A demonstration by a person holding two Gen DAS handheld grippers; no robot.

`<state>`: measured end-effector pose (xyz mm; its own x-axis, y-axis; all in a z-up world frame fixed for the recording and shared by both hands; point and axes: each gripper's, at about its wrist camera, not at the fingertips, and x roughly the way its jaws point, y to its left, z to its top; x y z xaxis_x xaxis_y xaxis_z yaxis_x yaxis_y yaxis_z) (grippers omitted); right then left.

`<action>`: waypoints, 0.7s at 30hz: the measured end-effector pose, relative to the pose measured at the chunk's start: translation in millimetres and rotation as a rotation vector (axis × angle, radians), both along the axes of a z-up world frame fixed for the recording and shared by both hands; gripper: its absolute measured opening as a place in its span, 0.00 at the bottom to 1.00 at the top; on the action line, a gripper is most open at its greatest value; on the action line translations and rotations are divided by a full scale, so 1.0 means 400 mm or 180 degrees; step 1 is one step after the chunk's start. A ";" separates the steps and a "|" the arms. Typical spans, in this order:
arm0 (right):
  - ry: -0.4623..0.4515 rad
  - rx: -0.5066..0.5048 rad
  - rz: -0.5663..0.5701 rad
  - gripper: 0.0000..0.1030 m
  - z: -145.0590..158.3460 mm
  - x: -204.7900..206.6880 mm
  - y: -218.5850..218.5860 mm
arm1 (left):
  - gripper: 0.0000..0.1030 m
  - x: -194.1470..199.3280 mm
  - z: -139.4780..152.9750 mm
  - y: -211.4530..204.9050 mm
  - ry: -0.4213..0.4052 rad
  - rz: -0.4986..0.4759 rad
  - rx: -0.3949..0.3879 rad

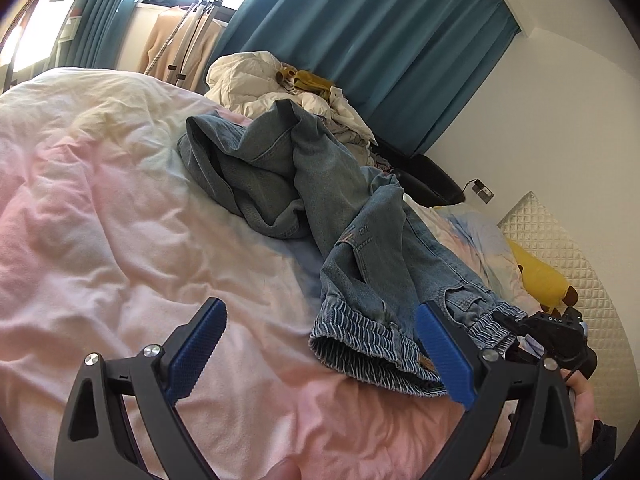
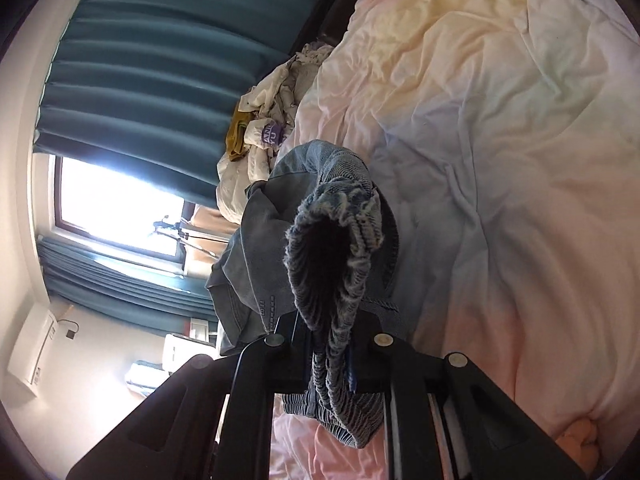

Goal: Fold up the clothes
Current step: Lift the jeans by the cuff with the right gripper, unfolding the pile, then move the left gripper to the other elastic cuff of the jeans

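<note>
Crumpled blue jeans (image 1: 304, 188) lie on a pink and cream duvet (image 1: 100, 208); their elastic waistband (image 1: 360, 348) points toward me. My left gripper (image 1: 320, 340) is open, blue pads wide apart, just above the duvet beside the waistband and touching nothing. My right gripper (image 2: 332, 344) is shut on the waistband (image 2: 336, 248), which bunches up between the fingers; the jeans (image 2: 248, 248) trail away behind it. In the left wrist view the right gripper (image 1: 516, 326) shows at the waistband's right end.
A heap of white and mustard clothes (image 1: 280, 84) lies at the bed's far side before teal curtains (image 1: 380, 40). A yellow plush toy (image 1: 540, 276) and a quilted headboard (image 1: 568, 248) are at right. A stand with a peach garment (image 1: 180, 44) is by the window.
</note>
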<state>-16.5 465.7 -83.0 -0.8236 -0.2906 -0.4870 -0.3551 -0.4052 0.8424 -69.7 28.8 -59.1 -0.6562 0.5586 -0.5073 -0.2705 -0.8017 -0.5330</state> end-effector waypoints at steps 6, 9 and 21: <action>-0.0177 -0.0008 -0.0135 0.15 -0.026 0.018 0.018 | 0.94 -0.063 -0.044 0.034 -0.0240 -0.0192 0.0205; -0.0221 -0.0063 -0.0172 0.15 -0.038 0.022 0.027 | 0.94 -0.095 -0.067 0.060 -0.0354 -0.0315 0.0248; -0.0418 -0.0029 -0.0676 0.17 -0.072 0.050 0.065 | 0.80 -0.204 -0.163 0.175 -0.0791 -0.0860 0.0494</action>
<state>3.6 491.7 -111.7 -0.7964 -0.1225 -0.5922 -0.5383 -0.3025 0.7866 -151.5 98.6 -124.3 -0.3431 0.7768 -0.5280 -0.3081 -0.6241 -0.7180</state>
